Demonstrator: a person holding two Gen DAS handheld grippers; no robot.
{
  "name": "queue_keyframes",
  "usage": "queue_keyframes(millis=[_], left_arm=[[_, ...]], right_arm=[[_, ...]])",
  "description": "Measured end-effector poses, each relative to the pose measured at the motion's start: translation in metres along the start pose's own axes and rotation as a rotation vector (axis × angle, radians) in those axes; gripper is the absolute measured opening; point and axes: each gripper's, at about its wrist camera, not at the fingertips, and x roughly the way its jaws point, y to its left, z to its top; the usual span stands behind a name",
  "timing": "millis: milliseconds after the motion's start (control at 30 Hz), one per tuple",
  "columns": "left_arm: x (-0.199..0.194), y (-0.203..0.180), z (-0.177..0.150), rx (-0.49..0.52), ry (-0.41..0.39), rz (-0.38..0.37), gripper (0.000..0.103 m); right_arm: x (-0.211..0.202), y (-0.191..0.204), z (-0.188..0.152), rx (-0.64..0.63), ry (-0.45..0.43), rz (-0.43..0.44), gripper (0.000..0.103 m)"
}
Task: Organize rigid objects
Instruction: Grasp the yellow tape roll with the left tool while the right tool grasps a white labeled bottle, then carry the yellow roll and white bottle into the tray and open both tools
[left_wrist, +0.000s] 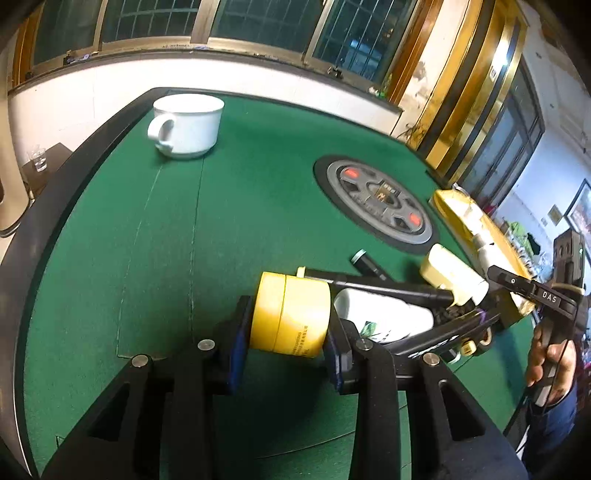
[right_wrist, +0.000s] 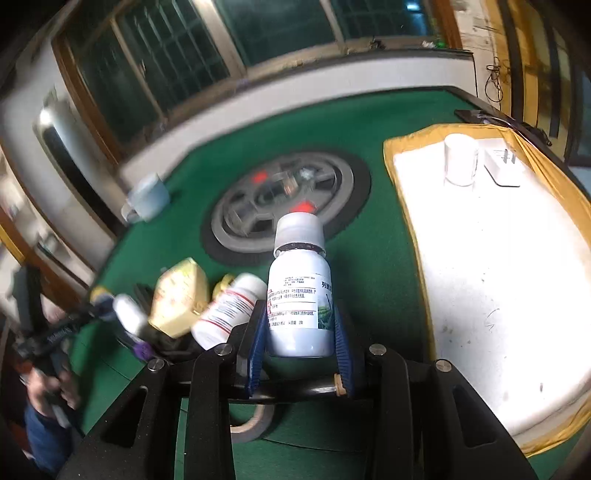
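My left gripper (left_wrist: 286, 334) is shut on a yellow round jar (left_wrist: 290, 317), held on its side just above the green table (left_wrist: 166, 240). My right gripper (right_wrist: 301, 332) is shut on a white labelled bottle (right_wrist: 300, 288) with a grey-white cap, held upright over the table. Beside it lie a white pill bottle (right_wrist: 229, 310) and a cream box (right_wrist: 181, 299). In the left wrist view a white bottle (left_wrist: 384, 314), a cream box (left_wrist: 448, 271) and a black cylinder (left_wrist: 369, 264) lie together. The right gripper's body (left_wrist: 532, 291) shows at the right there.
A white mug (left_wrist: 186, 125) stands at the far left of the table. A round grey hub (left_wrist: 376, 201) sits at the table centre. A yellow-rimmed white tray (right_wrist: 498, 295) at the right holds a white cup (right_wrist: 460, 158) and a white adapter (right_wrist: 502, 166). A tape roll (right_wrist: 255, 421) lies under the right gripper.
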Motion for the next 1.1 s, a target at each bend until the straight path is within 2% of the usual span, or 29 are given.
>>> queue_keyframes(millis=[167,333,400,733,1100], left_arm=[[-0.002,-0.002,0.001,0.002,-0.018,0.0,0.033],[-0.004,-0.013,0.0,0.025,-0.024,0.015,0.033],[-0.007,-0.021,-0.001,0.028,-0.031,-0.004,0.033],[-0.015,-0.081,0.008,0.109,-0.031,-0.035,0.033],[-0.006,-0.147,0.013,0.173,0.003,-0.11,0.033]], right_arm=[[-0.016,-0.01,-0.004,0.036,-0.085,0.046,0.03],[-0.014,-0.013,-0.011,0.052,-0.082,0.064,0.03],[-0.016,-0.014,-0.014,0.053,-0.087,0.071,0.03],[-0.03,-0.02,-0.018,0.061,-0.14,0.172,0.03],[-0.042,-0.028,-0.021,0.076,-0.179,0.216,0.03]])
